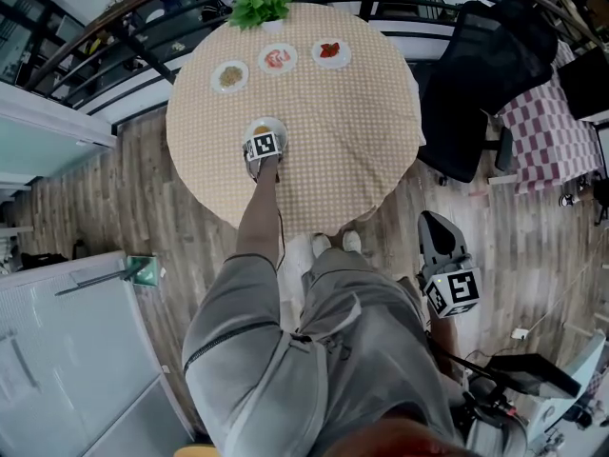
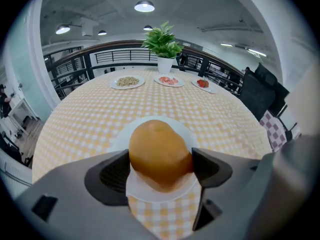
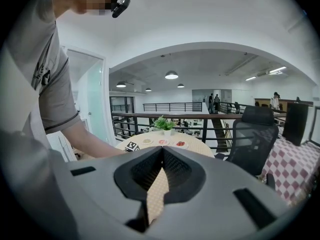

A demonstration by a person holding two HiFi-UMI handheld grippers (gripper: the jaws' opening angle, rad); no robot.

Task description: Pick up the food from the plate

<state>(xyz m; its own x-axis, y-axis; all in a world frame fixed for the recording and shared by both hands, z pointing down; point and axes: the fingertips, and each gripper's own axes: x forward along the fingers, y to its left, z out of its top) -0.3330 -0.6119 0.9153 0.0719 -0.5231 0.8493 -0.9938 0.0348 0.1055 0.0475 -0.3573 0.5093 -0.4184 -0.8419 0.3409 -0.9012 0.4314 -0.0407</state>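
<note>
**Left gripper clamped on the food**

The round orange-brown food (image 2: pixel 160 151) sits over its white plate (image 2: pixel 150 193), at about 7 o'clock on the checked tabletop (image 1: pixel 333 141) in the head view. The left gripper (image 2: pixel 161 165) has its jaws partly open and pressing the food from both sides. The right gripper (image 3: pixel 161 156) hangs off the tabletop toward 4 o'clock, its jaws closed on nothing.

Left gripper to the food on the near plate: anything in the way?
Nothing visible does. The jaws of the left gripper press against both sides of the orange bun, which sits over its white plate.
</note>
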